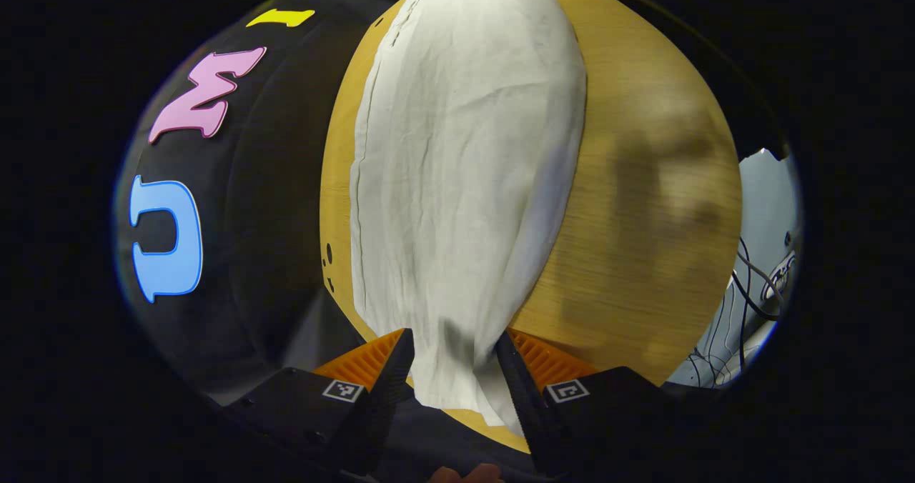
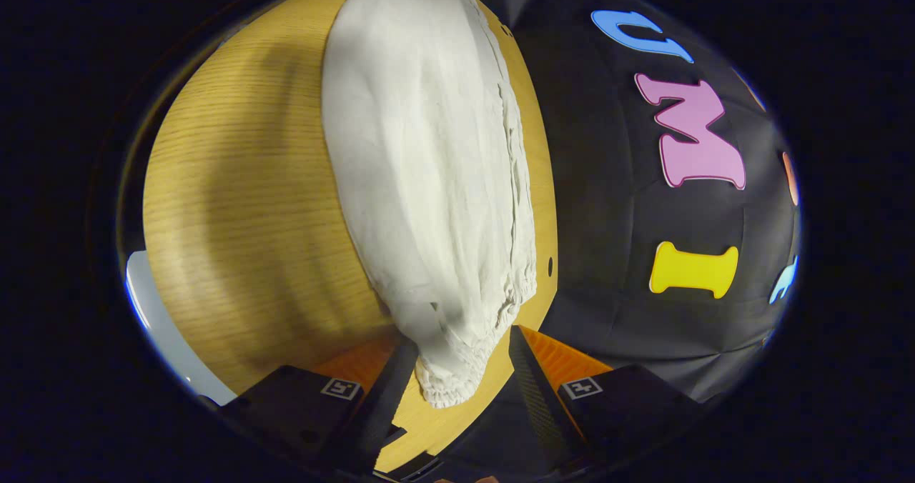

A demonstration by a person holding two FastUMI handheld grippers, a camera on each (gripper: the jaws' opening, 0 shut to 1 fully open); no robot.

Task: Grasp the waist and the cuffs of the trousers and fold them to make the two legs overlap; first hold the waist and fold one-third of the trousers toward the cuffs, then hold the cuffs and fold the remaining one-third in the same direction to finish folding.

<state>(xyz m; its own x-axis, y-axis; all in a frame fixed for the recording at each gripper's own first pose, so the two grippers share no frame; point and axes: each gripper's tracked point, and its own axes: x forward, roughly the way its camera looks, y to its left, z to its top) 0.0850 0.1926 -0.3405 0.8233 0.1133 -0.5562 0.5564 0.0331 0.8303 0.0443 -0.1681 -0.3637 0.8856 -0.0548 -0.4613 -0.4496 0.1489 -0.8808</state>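
White trousers [image 1: 465,147] lie lengthwise on the wooden table [image 1: 643,183], the two legs stacked one on the other. In the left gripper view the flat cuff end runs between the fingers of my left gripper [image 1: 454,336], whose jaws stand apart on either side of the cloth. In the right gripper view the trousers [image 2: 422,147] stretch away across the table [image 2: 236,183]. Their gathered elastic waist [image 2: 457,369] lies between the spread fingers of my right gripper [image 2: 462,339]. Neither pair of fingers presses the fabric.
The black booth wall [image 1: 271,204] hangs close along the table's far edge. Past the other edge, grey floor with loose cables [image 1: 758,283] shows in the left gripper view. Bare wood lies beside the trousers on the side away from the wall.
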